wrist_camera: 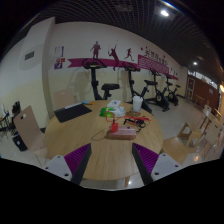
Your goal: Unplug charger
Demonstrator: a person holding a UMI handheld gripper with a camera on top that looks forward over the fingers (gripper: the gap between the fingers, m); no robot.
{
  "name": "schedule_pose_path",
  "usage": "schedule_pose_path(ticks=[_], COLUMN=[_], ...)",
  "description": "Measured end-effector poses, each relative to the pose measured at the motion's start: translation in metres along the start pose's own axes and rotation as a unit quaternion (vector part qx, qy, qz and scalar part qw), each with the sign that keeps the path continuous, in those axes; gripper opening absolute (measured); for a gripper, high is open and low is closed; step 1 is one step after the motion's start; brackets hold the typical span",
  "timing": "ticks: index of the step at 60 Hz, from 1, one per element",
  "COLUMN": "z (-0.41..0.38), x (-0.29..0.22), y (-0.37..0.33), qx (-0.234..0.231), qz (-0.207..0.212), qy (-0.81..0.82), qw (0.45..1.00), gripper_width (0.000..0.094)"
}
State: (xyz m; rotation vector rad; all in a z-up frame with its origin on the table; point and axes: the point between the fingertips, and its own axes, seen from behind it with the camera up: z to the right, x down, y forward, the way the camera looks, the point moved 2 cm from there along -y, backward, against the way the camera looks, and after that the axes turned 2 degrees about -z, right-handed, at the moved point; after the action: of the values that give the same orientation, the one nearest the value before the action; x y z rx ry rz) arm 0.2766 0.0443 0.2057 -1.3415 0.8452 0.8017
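My gripper (pixel 112 160) hangs over the near part of a round wooden table (pixel 100 152). Its two fingers with purple pads (pixel 80 160) stand wide apart with only bare tabletop between them. Beyond the fingers, near the table's middle, lies a small cluster of things: a pinkish flat box (pixel 123 131), a small red item (pixel 114 126) and white items (pixel 116 107) behind them. I cannot tell which of these is the charger, and no cable or socket can be made out.
A dark flat mat (pixel 72 113) lies on the far left of the table. Chairs stand at the left (pixel 30 130) and right (pixel 186 146). Exercise bikes (pixel 98 80) line the back wall.
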Motion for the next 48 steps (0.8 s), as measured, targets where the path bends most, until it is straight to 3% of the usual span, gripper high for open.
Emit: schedule_pose_path(ticks=[28,48], z=[-0.018,-0.007], x=[-0.003,-0.003], y=[0.221,0.339], qx=[0.024,0.017], qz=[0.050,0.027], qy=[-0.002,0.026], qw=[0.998,0.999], gripper_width=[0.0854,0.0852])
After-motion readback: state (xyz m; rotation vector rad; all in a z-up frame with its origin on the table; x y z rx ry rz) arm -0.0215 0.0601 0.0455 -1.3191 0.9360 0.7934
